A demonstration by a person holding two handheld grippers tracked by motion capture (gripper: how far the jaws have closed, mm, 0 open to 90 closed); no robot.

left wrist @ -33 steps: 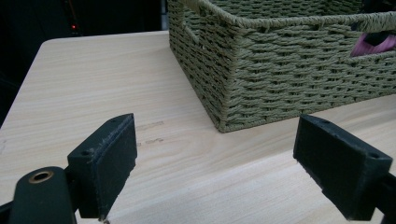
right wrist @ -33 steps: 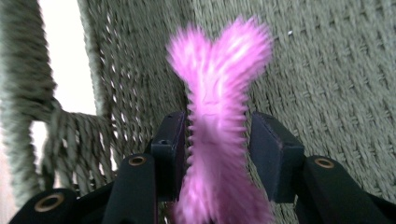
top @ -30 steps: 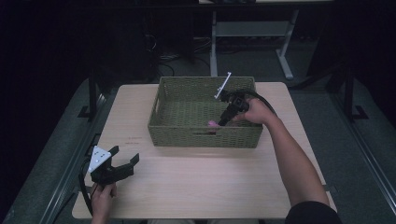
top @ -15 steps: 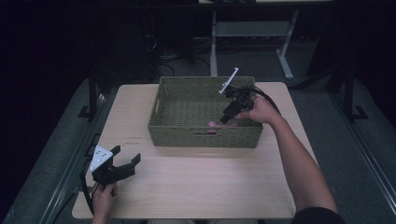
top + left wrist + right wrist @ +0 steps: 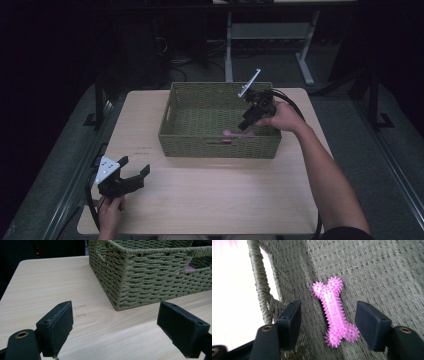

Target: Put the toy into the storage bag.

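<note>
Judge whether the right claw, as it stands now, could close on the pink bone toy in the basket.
Probably yes. The right claw is inside the green basket, jaws open on either side of the pink bone toy, which lies flat on the woven floor with nothing between them.

Bone toy (image 5: pixel 235 133): mostly hidden behind basket (image 5: pixel 220 145) front wall, high view. Basket cut off, both gripper views.

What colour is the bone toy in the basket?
Pink bone toy, covered in small spikes; clearest in the right gripper view.
</note>
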